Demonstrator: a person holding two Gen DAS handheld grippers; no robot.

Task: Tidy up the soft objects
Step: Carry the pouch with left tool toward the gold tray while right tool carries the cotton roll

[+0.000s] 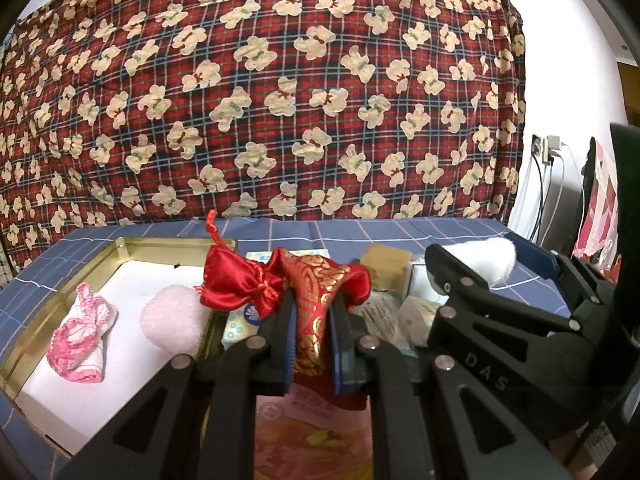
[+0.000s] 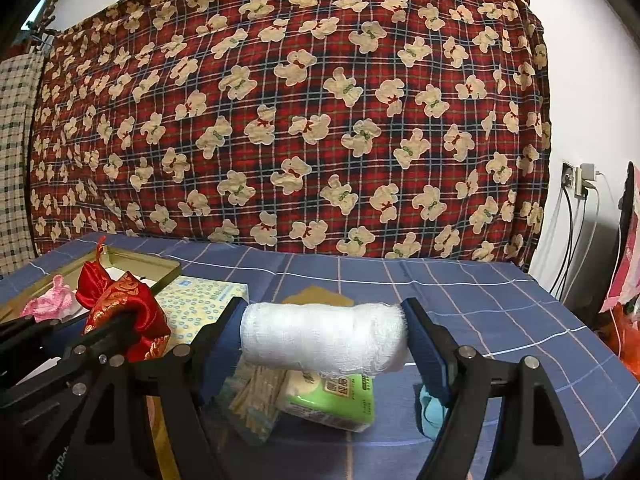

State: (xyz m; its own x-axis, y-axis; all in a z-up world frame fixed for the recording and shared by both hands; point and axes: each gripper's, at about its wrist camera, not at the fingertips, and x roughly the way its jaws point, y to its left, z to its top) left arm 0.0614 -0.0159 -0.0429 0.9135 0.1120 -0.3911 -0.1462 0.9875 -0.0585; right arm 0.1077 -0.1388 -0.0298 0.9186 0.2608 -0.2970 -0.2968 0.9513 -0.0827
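My left gripper [image 1: 313, 332] is shut on a red and gold brocade pouch [image 1: 320, 280], held above the table beside the tin's right rim. A plain red satin pouch [image 1: 236, 280] hangs against it on the left. The gold tin tray [image 1: 120, 248] holds a pink lace cloth [image 1: 80, 340] and a pale pink fluffy puff [image 1: 174, 320]. My right gripper [image 2: 324, 340] grips a rolled white towel [image 2: 324, 338] end to end, lifted over the packets. In the right wrist view the left gripper [image 2: 132, 316] with the brocade pouch [image 2: 132, 300] shows at the left.
Under the grippers lie a yellow dotted tissue pack [image 2: 200, 296], a green wet-wipe pack [image 2: 336, 396], a brown box [image 1: 388, 264] and a pink packet [image 1: 312, 432]. A blue checked cloth [image 2: 480, 300] covers the table. A red bear-print blanket [image 1: 280, 80] hangs behind. Cables [image 2: 568, 240] hang at the right wall.
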